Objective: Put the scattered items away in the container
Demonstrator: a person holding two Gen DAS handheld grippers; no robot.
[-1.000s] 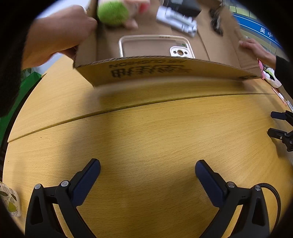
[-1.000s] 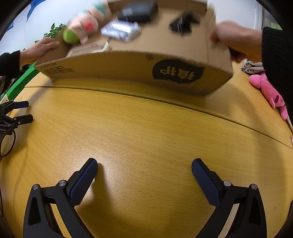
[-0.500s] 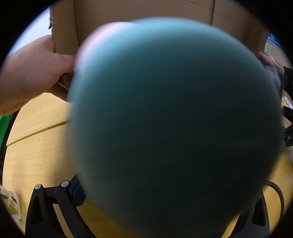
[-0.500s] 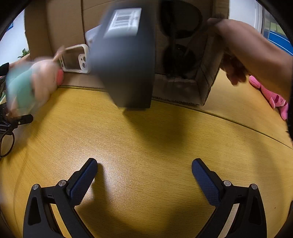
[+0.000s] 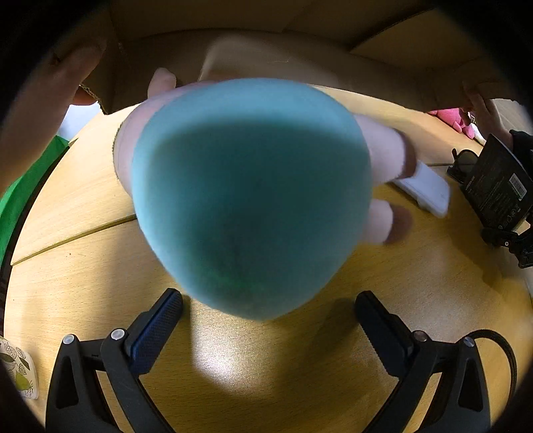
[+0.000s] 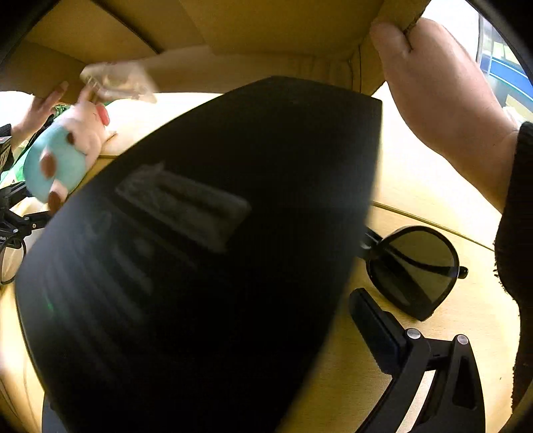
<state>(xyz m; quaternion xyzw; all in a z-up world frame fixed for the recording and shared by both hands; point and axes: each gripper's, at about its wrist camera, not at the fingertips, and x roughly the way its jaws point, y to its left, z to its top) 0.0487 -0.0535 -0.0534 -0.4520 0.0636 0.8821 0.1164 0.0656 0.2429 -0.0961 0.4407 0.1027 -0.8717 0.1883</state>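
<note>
Container: 1 cardboard box (image 6: 266, 30) is being held tipped above the wooden table (image 5: 83, 299); a person's hand (image 6: 443, 96) is gripping its right edge, another hand (image 5: 43, 110) is holding its left side.
Plush toys: 1 teal-and-cream plush toy (image 5: 250, 206) is filling the left wrist view, blurred, just ahead of the fingers; whether it is touching the table cannot be told; 1 pink plush (image 5: 456, 121) is lying far right on the table.
Black boxes: 1 black box (image 6: 206, 259) with a barcode label is blocking most of the right wrist view, blurred; in the left view it is standing tilted at the right.
Sunglasses: 1 pair of sunglasses (image 6: 416, 266) is lying on the table just beside the right finger.
Phone cases: 1 white phone case (image 5: 426, 190) is lying beyond the teal toy.
Left gripper (image 5: 269, 319): 2 fingers are standing wide apart, holding nothing.
Right gripper (image 6: 233, 319): only 1 finger (image 6: 376, 329) is showing; the box is hiding the other, so its spread cannot be told.
</note>
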